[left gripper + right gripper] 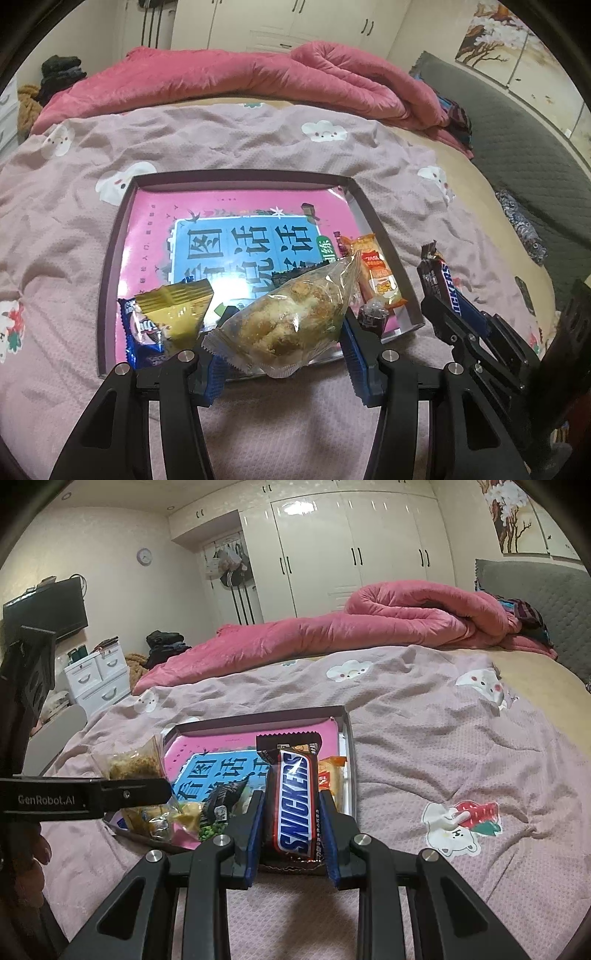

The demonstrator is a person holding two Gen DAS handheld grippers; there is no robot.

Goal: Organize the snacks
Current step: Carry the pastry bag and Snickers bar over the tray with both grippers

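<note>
1. Black arms of the left tongs (282, 354) fill the bottom of the left wrist view, and their blue pads (354, 350) are clenched on a clear bag of crumbly pastry (291, 317), which they hold above the near edge of the tray (110, 258).
2. Right tongs (291, 814) are closed tightly on a Snickers bar (295, 801); the bar stands almost upright between the blue pads, with its brown crimped end on top.
3. In the left wrist view the right tongs and the same bar (448, 291) are seen just beside the right wall of the tray, outside it.
4. The tray is shallow and dark-rimmed and lies on the bed, on a mauve blanket (240, 144) printed with small white cartoon animals.
5. A pink book with a blue panel and large Chinese characters (236, 240) covers the tray floor.
6. On the book, at the near left, lie a yellow-gold packet (181, 310) and a blue and white packet (142, 339) partly under it.
7. At the near right of the tray lie an orange packet (376, 273) and a small dark wrapped candy (373, 314).
8. Behind the tray a pink quilt (240, 74) is rolled across the bed, and white wardrobe doors (332, 554) stand behind it.
</note>
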